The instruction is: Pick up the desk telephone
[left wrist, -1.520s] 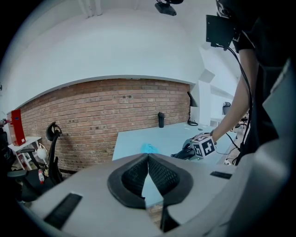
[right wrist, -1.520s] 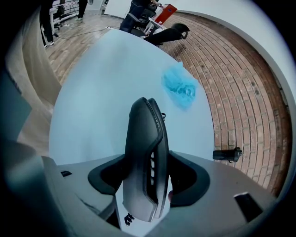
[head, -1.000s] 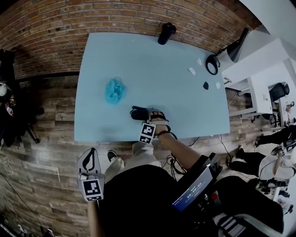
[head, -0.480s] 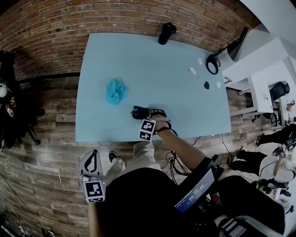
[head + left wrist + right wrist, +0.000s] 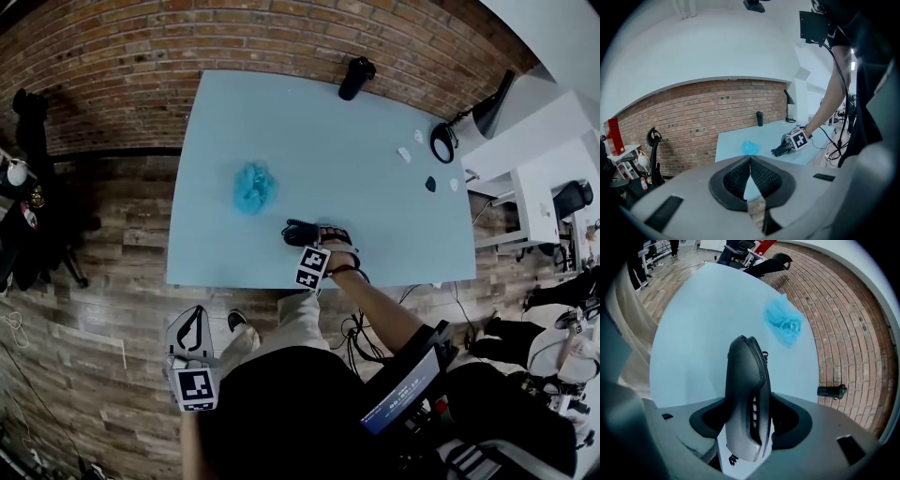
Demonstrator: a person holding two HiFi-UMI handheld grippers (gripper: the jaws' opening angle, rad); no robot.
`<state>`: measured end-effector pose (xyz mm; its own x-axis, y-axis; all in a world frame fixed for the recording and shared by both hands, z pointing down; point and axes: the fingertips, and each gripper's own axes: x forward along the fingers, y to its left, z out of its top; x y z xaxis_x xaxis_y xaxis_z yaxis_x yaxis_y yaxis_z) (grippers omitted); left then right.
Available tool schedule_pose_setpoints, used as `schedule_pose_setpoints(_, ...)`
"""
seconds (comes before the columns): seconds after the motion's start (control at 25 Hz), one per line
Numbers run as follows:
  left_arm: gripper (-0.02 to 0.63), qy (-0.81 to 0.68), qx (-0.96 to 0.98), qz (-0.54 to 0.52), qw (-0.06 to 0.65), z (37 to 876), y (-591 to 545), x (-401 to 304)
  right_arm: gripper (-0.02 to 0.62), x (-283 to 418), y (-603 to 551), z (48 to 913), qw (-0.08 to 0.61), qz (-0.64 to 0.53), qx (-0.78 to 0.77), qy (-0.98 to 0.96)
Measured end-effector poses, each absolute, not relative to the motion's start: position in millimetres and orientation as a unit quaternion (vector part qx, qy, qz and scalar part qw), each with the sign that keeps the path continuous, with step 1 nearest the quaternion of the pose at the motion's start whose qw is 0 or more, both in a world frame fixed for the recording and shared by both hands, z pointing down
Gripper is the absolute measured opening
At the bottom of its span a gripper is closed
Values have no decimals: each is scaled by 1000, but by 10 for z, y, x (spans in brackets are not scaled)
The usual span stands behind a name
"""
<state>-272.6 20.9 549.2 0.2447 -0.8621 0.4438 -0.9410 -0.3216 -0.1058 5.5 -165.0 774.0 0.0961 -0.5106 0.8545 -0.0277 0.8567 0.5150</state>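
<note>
A dark grey telephone handset (image 5: 745,399) stands on edge between the jaws of my right gripper (image 5: 747,425), which is shut on it. A bit of coiled cord (image 5: 765,354) shows behind it. In the head view the handset (image 5: 298,231) lies low over the light blue table (image 5: 281,122) near its front edge, with the right gripper (image 5: 317,236) around it. The left gripper view also shows this handset (image 5: 780,150) from the side. My left gripper (image 5: 191,332) hangs off the table at the lower left, over the wooden floor, its pads (image 5: 740,176) pressed together with nothing between them.
A crumpled blue cloth (image 5: 253,186) lies left of the handset. A black bottle (image 5: 355,77) stands at the table's far edge. At the right end are a black lamp with a ring (image 5: 441,142) and small white and dark bits (image 5: 404,155). A brick wall runs behind.
The head view has slid a little to the right. The right gripper keeps the handset at about the same spot by the front edge. The left gripper has stayed low at the left.
</note>
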Motion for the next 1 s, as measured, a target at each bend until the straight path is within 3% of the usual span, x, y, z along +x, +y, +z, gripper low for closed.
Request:
schedule_pose_setpoints(0.72,17,-574,787,207,88,5505,229,-2696,285,-25,-1663,7716,691,-209,240,-649)
schedule_pose_setpoints(1.0,17,-579,785,207,75,5416,224,-2747,290,88,-1628,7706,684,-176,253,-661)
